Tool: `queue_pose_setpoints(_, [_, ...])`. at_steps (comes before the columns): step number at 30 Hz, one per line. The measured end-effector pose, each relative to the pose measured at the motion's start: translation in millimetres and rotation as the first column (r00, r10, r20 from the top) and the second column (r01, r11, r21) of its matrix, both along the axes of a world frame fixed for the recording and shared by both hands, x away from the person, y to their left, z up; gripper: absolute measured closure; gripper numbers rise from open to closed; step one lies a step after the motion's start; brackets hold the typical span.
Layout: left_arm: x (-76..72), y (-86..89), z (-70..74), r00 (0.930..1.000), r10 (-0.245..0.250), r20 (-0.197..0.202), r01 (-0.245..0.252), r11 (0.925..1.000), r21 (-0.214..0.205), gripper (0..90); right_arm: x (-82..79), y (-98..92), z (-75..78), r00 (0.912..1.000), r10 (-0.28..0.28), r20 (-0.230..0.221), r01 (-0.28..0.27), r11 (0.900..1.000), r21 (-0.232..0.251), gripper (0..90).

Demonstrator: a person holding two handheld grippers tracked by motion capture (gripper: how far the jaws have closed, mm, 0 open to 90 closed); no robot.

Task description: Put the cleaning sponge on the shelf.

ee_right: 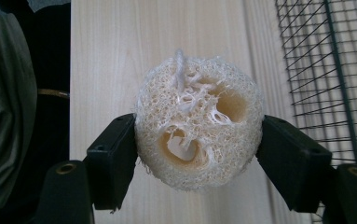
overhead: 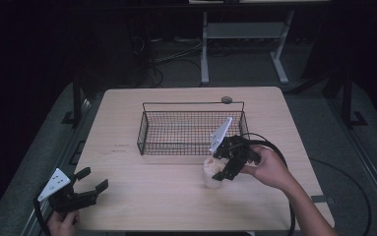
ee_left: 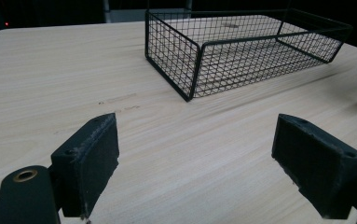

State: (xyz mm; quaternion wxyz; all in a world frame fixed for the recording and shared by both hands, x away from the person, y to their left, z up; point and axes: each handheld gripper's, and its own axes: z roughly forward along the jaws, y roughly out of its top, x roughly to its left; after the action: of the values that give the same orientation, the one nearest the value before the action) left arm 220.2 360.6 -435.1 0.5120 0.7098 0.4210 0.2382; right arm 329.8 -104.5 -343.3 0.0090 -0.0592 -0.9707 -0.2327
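A pale, fibrous loofah sponge [ee_right: 198, 122] with several holes in its face sits between the two black jaws of my right gripper [ee_right: 198, 154], which is shut on it. In the high view the right gripper [overhead: 221, 172] holds the loofah sponge [overhead: 210, 169] just in front of the black wire basket [overhead: 141, 135], above the wooden table [overhead: 141, 196]. My left gripper [overhead: 93, 179] rests at the table's near left corner, open with nothing between its jaws. In the left gripper view the left gripper [ee_left: 195, 163] points across the table toward the wire basket [ee_left: 192, 74].
The wire basket [ee_right: 344, 70] lies close on the right in the right gripper view. A small round disc [overhead: 226, 100] lies on the table behind the basket. A table frame [overhead: 204, 49] and cables stand on the dark floor beyond. The table's near edge is close to both hands.
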Motion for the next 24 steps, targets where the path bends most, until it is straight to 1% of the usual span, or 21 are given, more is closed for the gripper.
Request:
queue_pose_setpoints(1, [0.1, 0.1, 0.1, 1.0, 0.002, 0.0, -0.002, 1.0, -0.005, 13.9, 0.9, 0.2, 3.0, 1.0, 0.004, 0.007, -0.004, 1.0, 0.002, 29.6])
queue_pose_setpoints(4, [0.4, 0.1, 0.0, 1.0, 0.003, -0.002, -0.003, 1.0, 0.0, 13.9, 4.1, 0.8, 12.9, 0.9999, 0.011, 0.011, -0.011, 0.9999, -0.004, 29.6])
queue_pose_setpoints(8, [0.1, 0.3, 0.1, 1.0, 0.003, 0.0, -0.003, 1.0, 0.002, 13.9, 9.7, 0.6, 22.9, 0.9998, 0.006, 0.017, -0.006, 1.0, -0.003, 29.6])
queue_pose_setpoints(9, [0.1, 0.4, 0.2, 1.0, 0.004, 0.0, -0.004, 1.0, -0.001, 13.9, 11.5, 0.2, 24.9, 0.9999, 0.006, 0.015, -0.006, 1.0, 0.004, 29.6])
queue_pose_setpoints(11, [-0.1, 0.7, 0.6, 1.0, 0.001, 0.007, -0.001, 1.0, -0.005, 13.9, 15.3, -0.4, 29.6, 0.9998, 0.004, 0.02, -0.004, 1.0, 0.0, 29.6])
queue_pose_setpoints(14, [-0.2, 0.7, 0.9, 0.9999, 0.0, 0.013, 0.0, 1.0, -0.003, 13.9, 18.1, -0.8, 33.3, 0.9998, 0.003, 0.02, -0.003, 1.0, -0.001, 29.6])
queue_pose_setpoints(15, [0.1, 0.6, 0.8, 0.9999, 0.0, 0.012, 0.0, 1.0, -0.002, 13.9, 18.1, -0.8, 33.3, 0.9998, 0.003, 0.02, -0.003, 1.0, -0.001, 29.6])
queue_pose_setpoints(16, [0.6, 0.1, 0.2, 1.0, 0.001, 0.006, -0.001, 1.0, -0.002, 14.0, 20.0, -0.9, 36.7, 0.9996, 0.003, 0.027, -0.003, 1.0, -0.006, 29.7])
queue_pose_setpoints(19, [0.7, -0.3, 0.1, 1.0, -0.002, 0.006, 0.002, 1.0, 0.002, 13.9, 22.2, -0.7, 39.6, 0.9996, -0.001, 0.027, 0.001, 0.9999, -0.01, 29.7])
queue_pose_setpoints(20, [0.1, -0.7, 0.3, 1.0, -0.004, 0.007, 0.004, 1.0, 0.002, 13.9, 26.2, -0.5, 44.2, 0.9993, -0.007, 0.036, 0.008, 0.9998, -0.017, 29.7])
queue_pose_setpoints(23, [-0.1, -1.3, 0.3, 0.9999, -0.008, 0.008, 0.008, 1.0, 0.0, 14.0, 29.4, -0.4, 47.5, 0.9994, -0.012, 0.031, 0.012, 0.9999, -0.012, 29.7])
queue_pose_setpoints(24, [0.2, -1.9, 0.3, 0.9999, -0.008, 0.009, 0.008, 1.0, 0.004, 13.9, 32.3, 0.5, 51.6, 0.999, -0.012, 0.042, 0.013, 0.9998, -0.017, 29.6])
